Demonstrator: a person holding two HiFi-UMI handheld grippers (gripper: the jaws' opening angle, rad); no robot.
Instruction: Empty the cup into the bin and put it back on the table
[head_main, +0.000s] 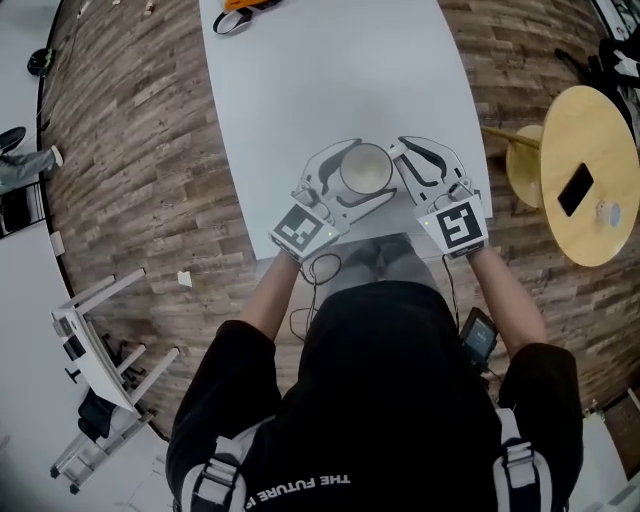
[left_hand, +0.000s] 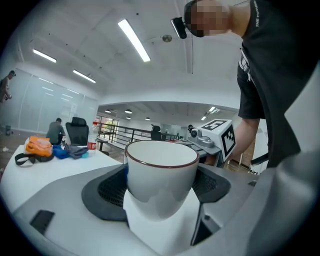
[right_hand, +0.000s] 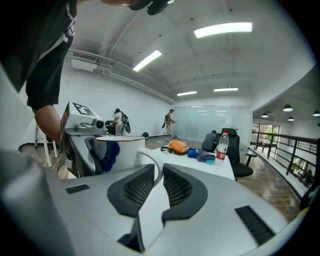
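Note:
A white cup with a dark red rim stands near the front edge of the white table. My left gripper holds the cup's body, with a black pad pressed on each side of the cup. From the right, my right gripper reaches the cup's handle. Its jaws stand narrow, and the handle is pinched between the two pads. What is inside the cup is hidden in the gripper views. In the head view it looks pale and bare.
An orange bag and a black strap lie at the table's far end, with a water bottle beside them. A round wooden table holding a phone stands at the right, a white rack at the lower left. No bin shows.

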